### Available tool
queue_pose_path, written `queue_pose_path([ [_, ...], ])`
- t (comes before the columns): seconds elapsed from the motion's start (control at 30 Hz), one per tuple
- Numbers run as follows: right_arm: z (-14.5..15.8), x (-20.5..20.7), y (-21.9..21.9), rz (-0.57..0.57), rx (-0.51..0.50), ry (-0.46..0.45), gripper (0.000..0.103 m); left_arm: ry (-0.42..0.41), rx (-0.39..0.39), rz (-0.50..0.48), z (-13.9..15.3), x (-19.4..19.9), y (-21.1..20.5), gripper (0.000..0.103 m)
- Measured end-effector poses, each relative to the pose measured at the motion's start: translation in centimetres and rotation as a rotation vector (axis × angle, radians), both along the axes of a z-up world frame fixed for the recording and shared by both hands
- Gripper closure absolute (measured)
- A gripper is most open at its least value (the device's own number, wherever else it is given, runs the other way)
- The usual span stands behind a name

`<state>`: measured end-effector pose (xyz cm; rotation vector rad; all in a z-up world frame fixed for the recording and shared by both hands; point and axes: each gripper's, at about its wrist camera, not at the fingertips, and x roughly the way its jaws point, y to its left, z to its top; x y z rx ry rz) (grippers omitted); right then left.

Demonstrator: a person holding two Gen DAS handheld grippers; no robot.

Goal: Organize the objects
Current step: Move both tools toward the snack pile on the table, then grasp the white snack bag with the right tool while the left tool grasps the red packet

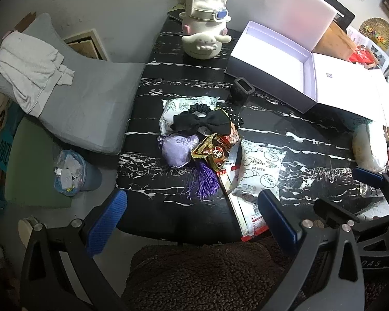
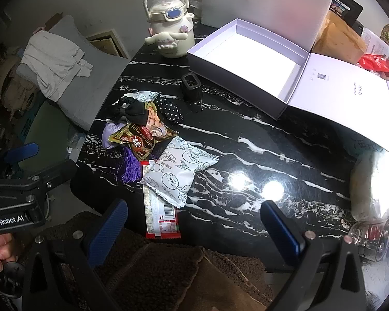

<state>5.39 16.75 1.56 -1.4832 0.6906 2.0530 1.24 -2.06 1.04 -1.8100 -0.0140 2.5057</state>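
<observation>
A pile lies on the black marble table (image 1: 184, 215): a black bow (image 1: 202, 124), a purple pouch (image 1: 177, 150) with a tassel (image 1: 205, 181), a gold snack packet (image 1: 215, 147), white printed packets (image 1: 262, 171) and a red-edged strip packet (image 1: 246, 215). The pile shows in the right wrist view too, with the bow (image 2: 132, 112), gold packet (image 2: 140, 137) and white packet (image 2: 179, 173). An open white box (image 1: 272, 59) (image 2: 249, 51) sits behind. My left gripper (image 1: 192, 217) is open and empty, near the table's front edge. My right gripper (image 2: 194, 223) is open and empty, also at the front edge.
A cream character kettle (image 1: 206, 28) (image 2: 169, 28) stands at the back. A small black cup (image 1: 241, 90) (image 2: 192, 86) sits before the box. A grey chair with white cloth (image 1: 31, 77) is left. A bagged item (image 2: 373, 181) and glass (image 2: 370, 238) lie right.
</observation>
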Motion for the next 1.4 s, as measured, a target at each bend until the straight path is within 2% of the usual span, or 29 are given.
queue_pose_path([
  [0.3,0.7,0.4,1.6,0.027,-0.029,0.015,0.001,-0.012,0.011,0.061,0.5,-0.3,0.6,0.002],
  [0.57,0.5,0.7,3.2,0.119,-0.077,0.014,0.001,-0.031,0.046,0.146,-0.3,0.2,1.9,0.002],
  [0.67,0.1,0.8,3.7,0.132,-0.097,0.018,0.001,-0.039,0.049,0.186,-1.1,0.8,2.6,0.002],
  [1.0,-1.9,1.0,4.4,0.295,-0.134,0.038,0.000,-0.053,0.065,0.320,-4.3,3.4,3.9,0.002],
  [1.17,-3.6,0.5,4.8,0.354,-0.143,0.048,0.000,-0.064,0.030,0.394,-6.3,4.6,3.9,0.002],
  [1.27,-4.4,0.2,4.7,0.395,-0.122,0.064,0.001,-0.084,0.006,0.415,-7.8,5.3,3.9,0.002],
  [1.4,-5.5,-0.6,4.0,0.479,-0.073,0.080,0.000,-0.126,0.013,0.454,-10.0,6.6,3.8,0.002],
])
